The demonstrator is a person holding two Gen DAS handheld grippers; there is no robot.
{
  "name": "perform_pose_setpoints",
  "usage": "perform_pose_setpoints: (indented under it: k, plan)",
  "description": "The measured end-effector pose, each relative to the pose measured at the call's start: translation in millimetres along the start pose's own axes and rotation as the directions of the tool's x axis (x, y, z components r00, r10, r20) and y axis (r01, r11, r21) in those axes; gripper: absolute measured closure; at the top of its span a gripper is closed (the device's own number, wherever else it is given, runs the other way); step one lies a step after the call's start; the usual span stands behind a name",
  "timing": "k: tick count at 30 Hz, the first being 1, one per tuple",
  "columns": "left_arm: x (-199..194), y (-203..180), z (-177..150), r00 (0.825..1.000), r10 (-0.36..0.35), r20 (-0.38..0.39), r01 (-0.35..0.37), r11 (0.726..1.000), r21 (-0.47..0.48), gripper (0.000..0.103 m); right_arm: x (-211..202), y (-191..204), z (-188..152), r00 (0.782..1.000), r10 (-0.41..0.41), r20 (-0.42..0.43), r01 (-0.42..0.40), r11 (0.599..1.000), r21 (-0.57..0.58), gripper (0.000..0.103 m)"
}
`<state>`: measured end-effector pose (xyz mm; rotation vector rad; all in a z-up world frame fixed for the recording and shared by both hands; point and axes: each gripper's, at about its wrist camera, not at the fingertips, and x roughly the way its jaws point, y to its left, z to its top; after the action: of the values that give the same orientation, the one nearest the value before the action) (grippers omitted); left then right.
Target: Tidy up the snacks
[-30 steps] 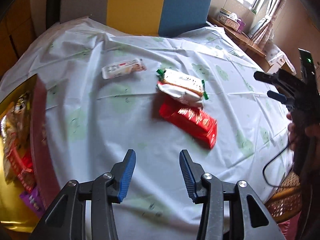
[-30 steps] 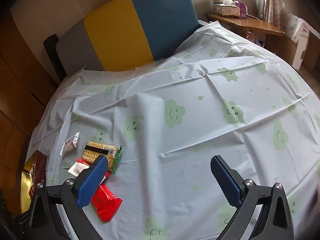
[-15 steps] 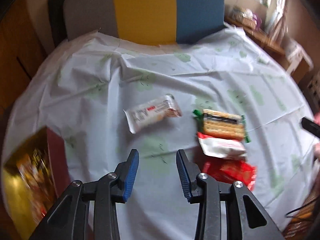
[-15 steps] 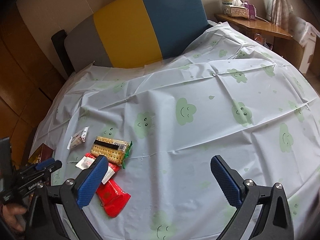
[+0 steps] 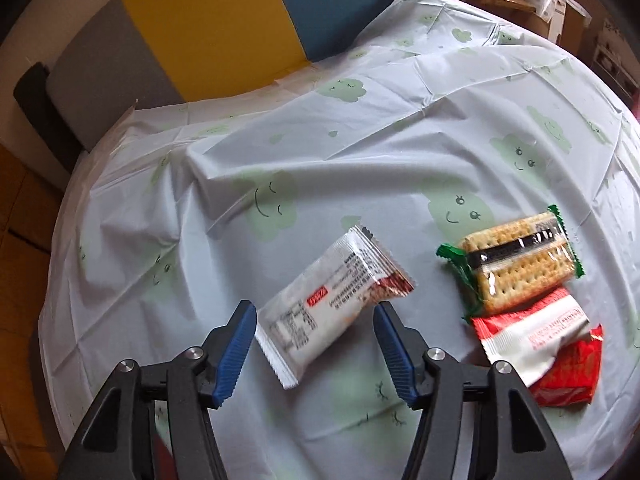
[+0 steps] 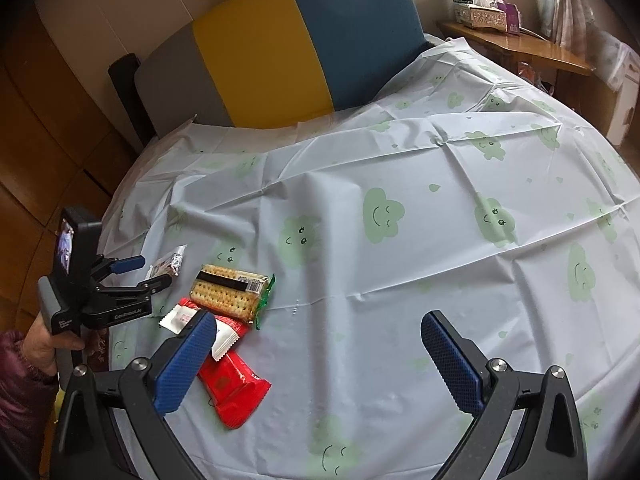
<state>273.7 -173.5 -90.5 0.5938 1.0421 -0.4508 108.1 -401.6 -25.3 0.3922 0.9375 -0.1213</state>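
We observed the left gripper [image 5: 314,320] poised over a white snack packet [image 5: 334,302] lying flat on the cloud-print tablecloth [image 5: 360,152]; its jaws had just been opening and stood apart, the blue pads [image 5: 236,344] flanking the packet's near end without pressing on it. Just to the right lay a cracker pack [image 5: 516,264] with green ends, a red-and-white sachet [image 5: 532,330] partly overlapping a red packet [image 5: 572,376] below it. In the right wrist view, the right gripper [image 6: 320,360] hung with jaws wide and nothing between them, above bare cloth beside the same cluster. A hand [image 6: 40,344] in a purple sleeve held the left gripper at the table's left edge.
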Motion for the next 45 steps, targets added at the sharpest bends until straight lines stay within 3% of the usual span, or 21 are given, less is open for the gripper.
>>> perform_pose_setpoints:
  k: [8, 10, 14, 20, 28, 32, 36, 39, 43, 45]
  plan:
    - [16, 2, 15, 0.997, -0.076, 0.022, 0.076, 0.997, -0.013, 0.042, 1, 1, 0, 1.000, 0.000, 0.001, 0.000, 1.000, -0.010, 0.000]
    - [19, 7, 17, 0.992, -0.126, 0.021, 0.128, 0.989, -0.074, 0.057, 0, 2, 0, 1.000, -0.006, 0.004, 0.006, 1.000, -0.017, 0.000]
    - [12, 4, 11, 0.992, -0.123, 0.031, 0.125, 0.987, -0.100, 0.066, -1, 5, 0, 1.000, -0.013, 0.013, 0.014, 0.999, -0.035, 0.000]
    - [-15, -1, -15, 0.986, -0.162, 0.045, 0.168, 0.964, -0.207, 0.067, -2, 10, -2, 1.000, -0.021, 0.018, 0.022, 0.997, -0.068, 0.000]
    - [-70, -27, -76, 0.980, -0.165, 0.109, 0.191, 0.936, -0.295, 0.067, 0, 15, -6, 1.000, -0.017, 0.008, 0.018, 0.994, -0.107, 0.001]
    - [-83, -40, -110, 0.981, -0.159, 0.115, 0.188, 0.930, -0.316, 0.067, 4, 18, -9, 1.000, -0.017, -0.009, 0.016, 0.992, -0.127, 0.012]
    - [-92, -57, -138, 0.983, -0.147, 0.111, 0.174, 0.939, -0.296, 0.067, 11, 22, -14, 0.999, -0.001, -0.043, -0.005, 0.989, -0.150, 0.034]
    - [-95, -67, -153, 0.983, -0.143, 0.117, 0.171, 0.944, -0.281, 0.067, 15, 28, -19, 0.998, 0.005, -0.064, -0.017, 0.983, -0.182, 0.040]
    - [-84, -74, -167, 0.983, -0.156, 0.100, 0.179, 0.942, -0.284, 0.067, 21, 40, -27, 0.996, 0.021, -0.092, -0.040, 0.976, -0.215, 0.040]
    - [-86, -78, -172, 0.982, -0.136, 0.127, 0.166, 0.950, -0.265, 0.067, 24, 47, -31, 0.994, 0.032, -0.102, -0.056, 0.969, -0.240, 0.040]
